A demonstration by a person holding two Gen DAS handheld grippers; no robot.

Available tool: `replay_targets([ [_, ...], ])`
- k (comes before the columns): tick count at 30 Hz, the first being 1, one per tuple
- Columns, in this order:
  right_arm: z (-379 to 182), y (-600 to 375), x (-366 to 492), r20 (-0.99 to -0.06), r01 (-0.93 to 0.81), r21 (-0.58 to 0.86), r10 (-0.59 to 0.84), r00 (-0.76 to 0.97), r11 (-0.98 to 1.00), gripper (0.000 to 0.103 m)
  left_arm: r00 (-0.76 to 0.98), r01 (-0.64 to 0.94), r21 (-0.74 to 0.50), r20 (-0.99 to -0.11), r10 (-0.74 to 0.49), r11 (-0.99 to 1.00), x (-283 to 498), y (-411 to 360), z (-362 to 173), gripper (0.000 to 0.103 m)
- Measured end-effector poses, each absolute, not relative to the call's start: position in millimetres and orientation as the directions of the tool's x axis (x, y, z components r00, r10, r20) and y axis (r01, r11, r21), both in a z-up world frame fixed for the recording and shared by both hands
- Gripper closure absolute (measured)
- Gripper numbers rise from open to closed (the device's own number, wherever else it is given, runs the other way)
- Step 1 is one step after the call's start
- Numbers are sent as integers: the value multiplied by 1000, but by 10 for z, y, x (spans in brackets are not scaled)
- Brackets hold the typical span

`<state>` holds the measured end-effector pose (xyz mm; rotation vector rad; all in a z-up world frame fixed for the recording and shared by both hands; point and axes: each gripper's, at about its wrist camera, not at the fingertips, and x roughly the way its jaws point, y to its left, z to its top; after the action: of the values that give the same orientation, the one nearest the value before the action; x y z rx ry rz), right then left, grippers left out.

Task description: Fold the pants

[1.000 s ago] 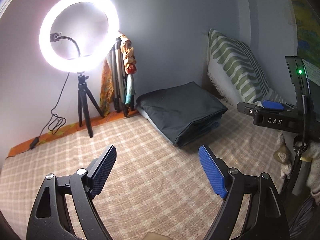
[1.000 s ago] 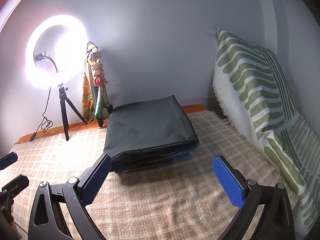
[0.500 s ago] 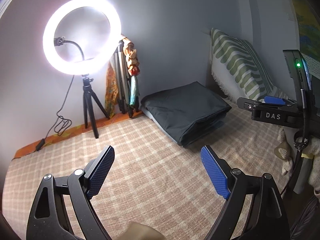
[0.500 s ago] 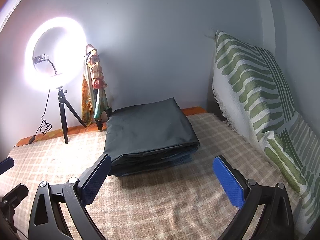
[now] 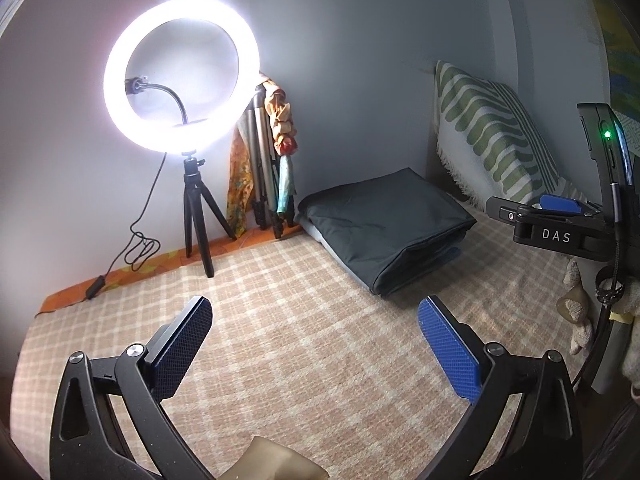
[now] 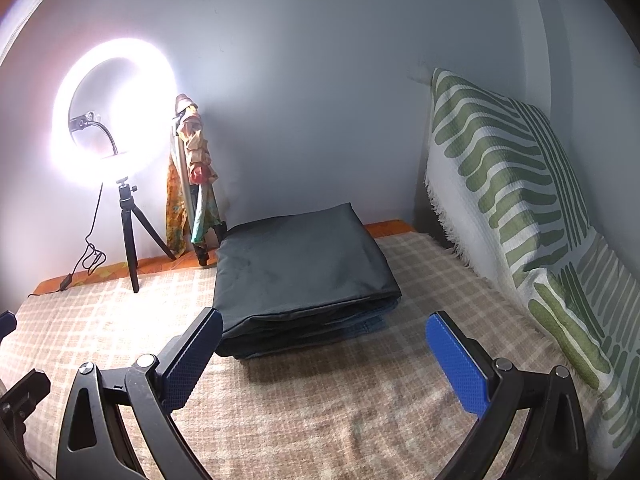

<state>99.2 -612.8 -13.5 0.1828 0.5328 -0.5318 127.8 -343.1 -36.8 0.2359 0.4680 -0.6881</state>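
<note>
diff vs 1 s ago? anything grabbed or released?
Nothing grabbed or released. The left gripper swung its view slightly left: the ring light and folded pants slid right in its frame. The right gripper barely shifted. Both stay open and empty above the checked blanket; the pants haven't moved.

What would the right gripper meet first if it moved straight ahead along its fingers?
Probably the folded dark pants lying on the checked blanket; the open right gripper points at their near edge, though depth is unclear.
</note>
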Motion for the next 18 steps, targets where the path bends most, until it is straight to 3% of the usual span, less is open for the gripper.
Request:
replay_targets([
  [18, -128, -6122, 987, -529, 527, 40, -430, 732, 849, 0, 675, 657, 67, -495, -547, 751, 1239, -3440, -370, 1],
])
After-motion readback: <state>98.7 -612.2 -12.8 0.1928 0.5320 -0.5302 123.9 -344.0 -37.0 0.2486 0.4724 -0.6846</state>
